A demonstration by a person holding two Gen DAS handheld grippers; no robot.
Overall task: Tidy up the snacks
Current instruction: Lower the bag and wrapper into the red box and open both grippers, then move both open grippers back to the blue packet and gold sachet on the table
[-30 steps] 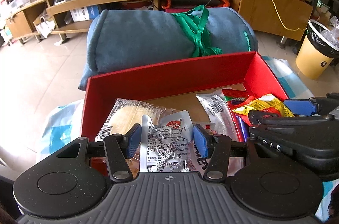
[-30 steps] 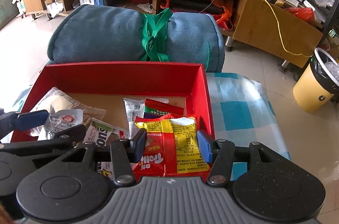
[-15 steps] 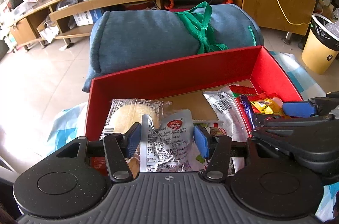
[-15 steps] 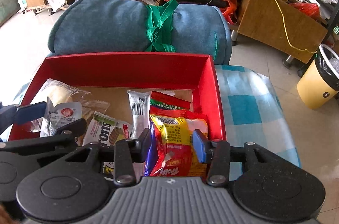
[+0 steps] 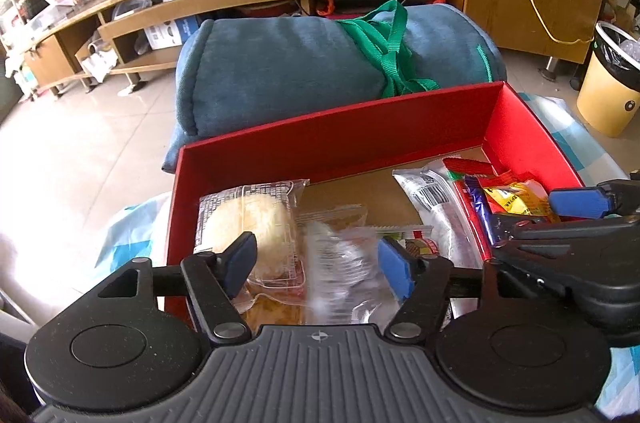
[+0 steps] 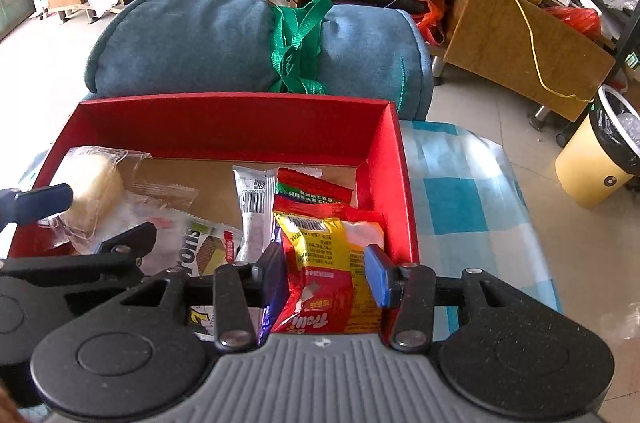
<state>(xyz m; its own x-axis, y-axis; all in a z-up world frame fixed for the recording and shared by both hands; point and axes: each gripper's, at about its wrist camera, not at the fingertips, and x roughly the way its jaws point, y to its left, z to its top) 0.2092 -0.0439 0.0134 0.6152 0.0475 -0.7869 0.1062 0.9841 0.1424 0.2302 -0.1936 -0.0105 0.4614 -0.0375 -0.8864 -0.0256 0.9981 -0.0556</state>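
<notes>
My left gripper (image 5: 316, 261) hangs over the near-left corner of the red box (image 5: 340, 131), its fingers opening; the silver pouch (image 5: 344, 279) sits blurred between them, clear of both pads, so I judge I am letting it go. To do this well I should let the pads spread fully before lifting, so the foil does not catch and drag out over the near wall. It is landing against the wrapped bun (image 5: 252, 223), which lies by the box's left wall.

My right gripper (image 6: 324, 275) pinches the red-and-yellow snack bag (image 6: 332, 255) above the near-right corner of the box, the fingers pressing its sides. I should keep that pinch light and lower the bag flat beside the white stick pack (image 6: 254, 207) and the red wrappers (image 6: 312, 189) along the right wall.

Beyond the far wall lies a rolled blue blanket (image 6: 200, 43) tied with green straps.
</notes>
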